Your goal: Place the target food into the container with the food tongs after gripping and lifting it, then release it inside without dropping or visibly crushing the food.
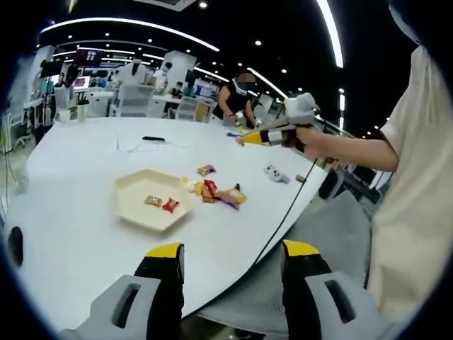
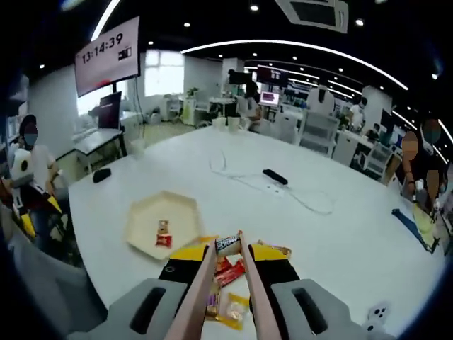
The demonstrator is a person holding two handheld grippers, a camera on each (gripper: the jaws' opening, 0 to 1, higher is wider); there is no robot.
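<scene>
My right gripper is shut on beige food tongs, and the tong tips pinch a small dark snack packet held in the air. Below it lies a pile of wrapped snacks on the white table. A cream hexagonal tray sits to the left with two small packets inside. In the left gripper view, the right gripper hangs above the table, right of the tray and above the snack pile. My left gripper is open and holds nothing, near the table edge.
A black remote and a cable lie farther back on the table. A small white object rests near the table's right edge. A grey chair stands beside the table, and people sit at desks behind.
</scene>
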